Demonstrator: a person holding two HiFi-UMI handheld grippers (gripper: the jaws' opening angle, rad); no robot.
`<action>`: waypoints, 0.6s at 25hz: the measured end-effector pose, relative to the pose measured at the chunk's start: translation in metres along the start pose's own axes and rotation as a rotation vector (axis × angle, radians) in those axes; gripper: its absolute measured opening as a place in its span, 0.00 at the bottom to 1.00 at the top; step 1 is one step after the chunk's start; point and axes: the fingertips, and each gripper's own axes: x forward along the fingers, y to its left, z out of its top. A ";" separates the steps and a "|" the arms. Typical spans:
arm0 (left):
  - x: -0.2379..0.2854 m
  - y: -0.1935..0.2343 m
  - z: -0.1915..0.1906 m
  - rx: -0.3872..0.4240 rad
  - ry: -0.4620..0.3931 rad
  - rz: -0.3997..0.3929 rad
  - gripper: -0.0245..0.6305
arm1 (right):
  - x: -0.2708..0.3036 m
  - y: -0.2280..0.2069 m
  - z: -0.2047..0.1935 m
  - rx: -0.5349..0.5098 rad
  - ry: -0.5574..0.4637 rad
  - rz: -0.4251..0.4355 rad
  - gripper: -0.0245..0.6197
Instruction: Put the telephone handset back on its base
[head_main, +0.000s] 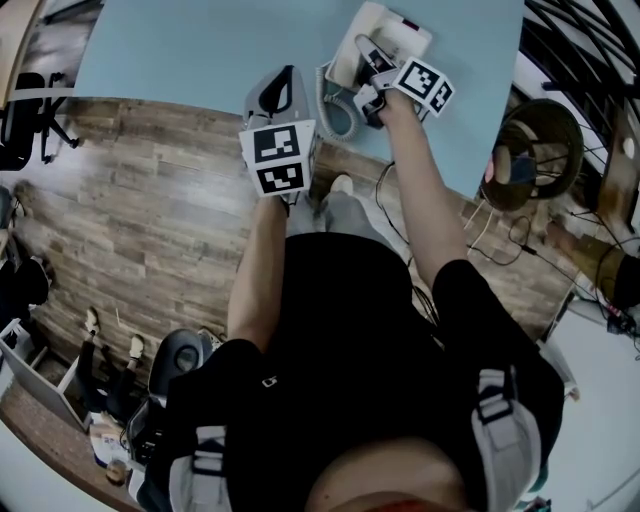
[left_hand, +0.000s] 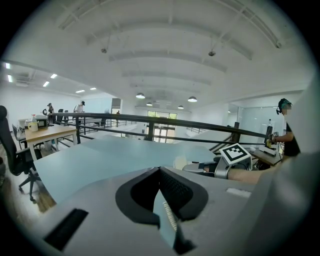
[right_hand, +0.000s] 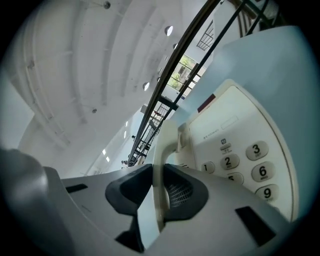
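Observation:
A cream telephone base (head_main: 402, 32) with a number keypad (right_hand: 245, 150) sits near the right end of the light blue table (head_main: 180, 50). The cream handset (right_hand: 167, 142) stands along the base's left side, beside the keypad. My right gripper (right_hand: 157, 167) is shut on it, with the handset's bar pinched between the dark pads. From above, that gripper (head_main: 368, 80) hovers over the phone. Whether the handset rests in its cradle is hidden. My left gripper (left_hand: 160, 170) is shut and holds nothing. It hangs over the table's near edge (head_main: 283, 88), left of the phone.
A greyish coiled cord (head_main: 338, 110) lies at the table edge between the grippers. Wooden floor lies below the table, with an office chair (head_main: 22, 110) at the left and a round basket (head_main: 535, 140) and cables at the right. A black railing (left_hand: 150, 120) runs beyond the table.

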 end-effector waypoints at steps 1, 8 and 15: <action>0.000 0.001 0.000 0.000 0.000 0.001 0.04 | 0.000 -0.002 0.001 0.013 -0.015 0.001 0.14; -0.002 -0.003 -0.003 0.002 0.002 0.000 0.04 | 0.001 -0.013 0.004 0.102 -0.053 -0.004 0.15; -0.005 0.001 -0.002 -0.003 -0.007 -0.006 0.04 | -0.005 -0.015 0.004 0.023 -0.033 -0.083 0.16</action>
